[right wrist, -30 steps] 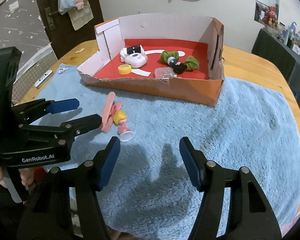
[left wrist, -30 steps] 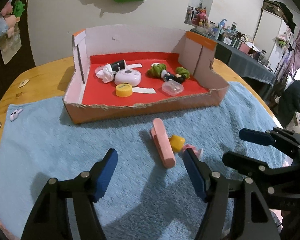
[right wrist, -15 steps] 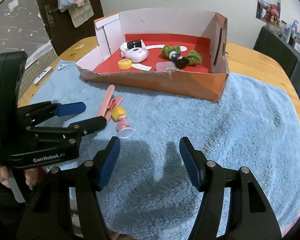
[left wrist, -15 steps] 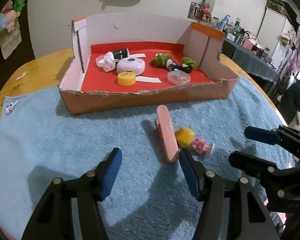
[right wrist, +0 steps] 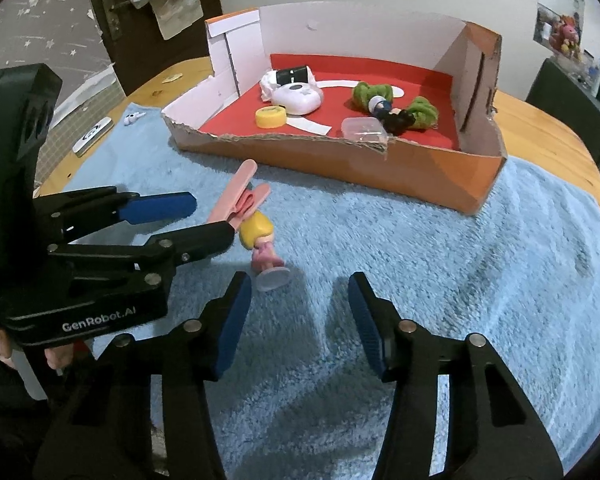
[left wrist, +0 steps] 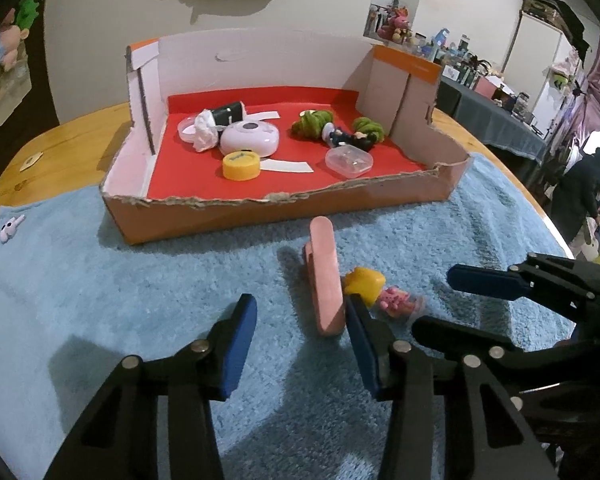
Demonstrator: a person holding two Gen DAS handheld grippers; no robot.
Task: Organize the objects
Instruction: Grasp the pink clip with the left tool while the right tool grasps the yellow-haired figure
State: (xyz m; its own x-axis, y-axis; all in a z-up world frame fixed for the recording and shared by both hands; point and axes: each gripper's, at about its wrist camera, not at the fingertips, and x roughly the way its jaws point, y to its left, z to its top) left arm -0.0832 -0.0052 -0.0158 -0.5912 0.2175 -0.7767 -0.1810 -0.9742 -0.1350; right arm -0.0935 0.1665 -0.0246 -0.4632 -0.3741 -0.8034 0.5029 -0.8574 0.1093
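A pink clip and a small doll with yellow hair lie side by side on the blue towel, in front of the cardboard box with a red floor. My left gripper is open with its jaws closing; the clip's near end lies between the fingertips, close to the right one, untouched. My right gripper is open and also closing, with only towel between its pads. The doll's clear base sits just ahead of its left fingertip. The left gripper shows in the right wrist view beside the clip.
Inside the box lie a yellow roll, a white round device, a clear case and a green-haired doll. A white earbud rests at the towel's left edge, a remote beyond it. A wooden table carries everything.
Both pairs of jaws have narrowed. The right gripper has come closer to the doll. The clip's near end now sits between the left fingertips.
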